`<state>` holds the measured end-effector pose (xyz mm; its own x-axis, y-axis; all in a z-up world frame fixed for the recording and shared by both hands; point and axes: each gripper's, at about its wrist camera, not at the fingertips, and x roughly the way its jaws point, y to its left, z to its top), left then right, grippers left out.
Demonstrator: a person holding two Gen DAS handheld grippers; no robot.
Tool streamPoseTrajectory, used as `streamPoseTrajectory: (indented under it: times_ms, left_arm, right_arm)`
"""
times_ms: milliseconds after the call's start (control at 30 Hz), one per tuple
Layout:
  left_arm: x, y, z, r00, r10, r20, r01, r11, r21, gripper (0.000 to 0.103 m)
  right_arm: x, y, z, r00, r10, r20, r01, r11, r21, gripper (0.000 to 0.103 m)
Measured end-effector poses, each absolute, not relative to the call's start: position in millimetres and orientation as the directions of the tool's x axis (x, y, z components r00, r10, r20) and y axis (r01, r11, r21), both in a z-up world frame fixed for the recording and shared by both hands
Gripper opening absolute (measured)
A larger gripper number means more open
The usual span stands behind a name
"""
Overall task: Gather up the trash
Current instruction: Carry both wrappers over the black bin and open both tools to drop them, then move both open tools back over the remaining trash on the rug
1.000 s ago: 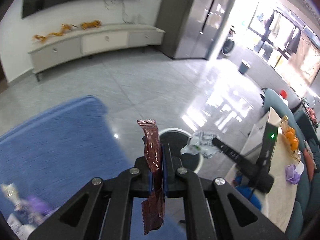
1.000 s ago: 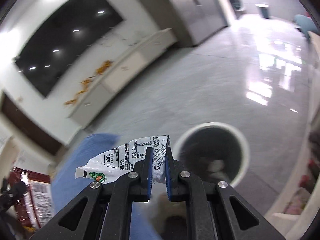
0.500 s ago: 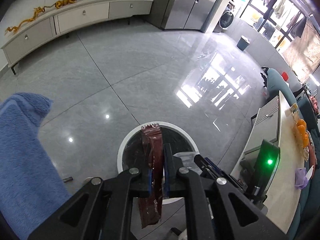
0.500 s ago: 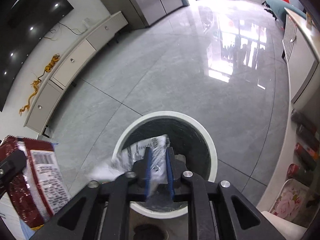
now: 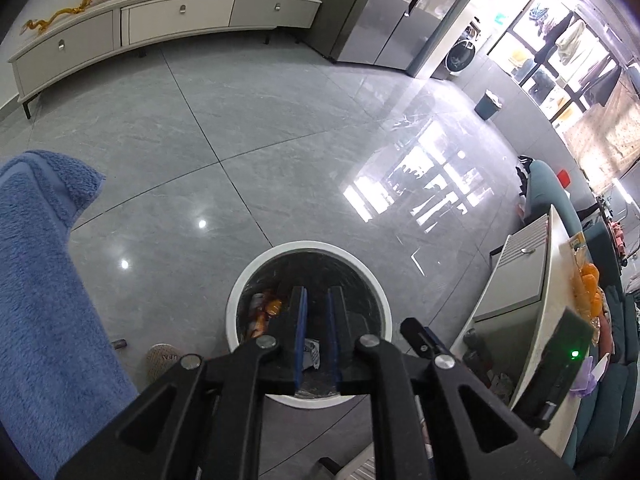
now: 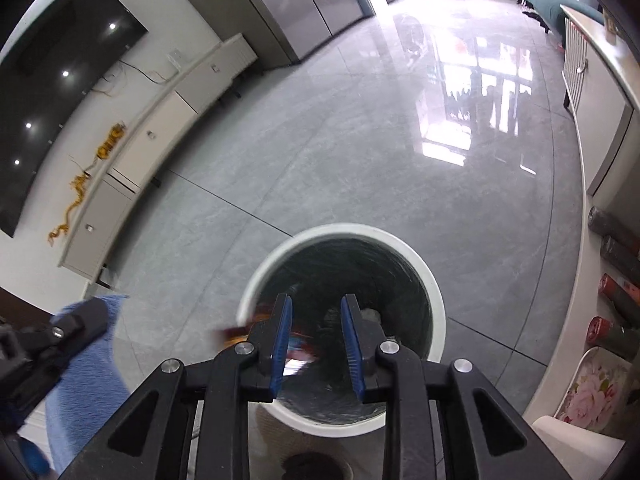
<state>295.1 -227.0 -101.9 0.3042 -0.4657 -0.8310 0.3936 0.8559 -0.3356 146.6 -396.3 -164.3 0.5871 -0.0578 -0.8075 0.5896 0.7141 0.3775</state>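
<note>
while both hang over bin (image 5: 240,300), left gripper (image 5: 316,300) slightly parted, empty; right gripper (image 6: 316,312) just opening, empty.

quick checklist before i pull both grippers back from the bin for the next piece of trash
1. Left gripper empty: ok, jaws just parted, nothing between them.
2. Right gripper empty: ok, jaws have just been opening, gap clear.
3. Brown wrapper in the trash bin: ok, lies inside.
4. White wrapper in the bin: ok, at the bottom.
5. Grippers apart from each other: cannot tell, close together.
6. Blue towel clear of the path: cannot tell.
</note>
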Motion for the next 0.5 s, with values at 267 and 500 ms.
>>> streamPoseTrajectory:
  times_ms: [267, 500]
  left_arm:
    - [254, -192, -42, 0.408, -0.466, -0.785, 0.39, 0.866, -0.312, 0.011]
    - [196, -144, 23, 0.58, -0.418, -0.699, 0.355, 0.902, -0.244, 0.059]
  right_arm:
    - [119, -376, -101, 0.69, -0.057, -0.722, 0.524, 0.727, 0.443, 0.025]
    - [88, -335, -33, 0.791, -0.037, -0.611, 0.398, 0.79, 0.467, 0.032]
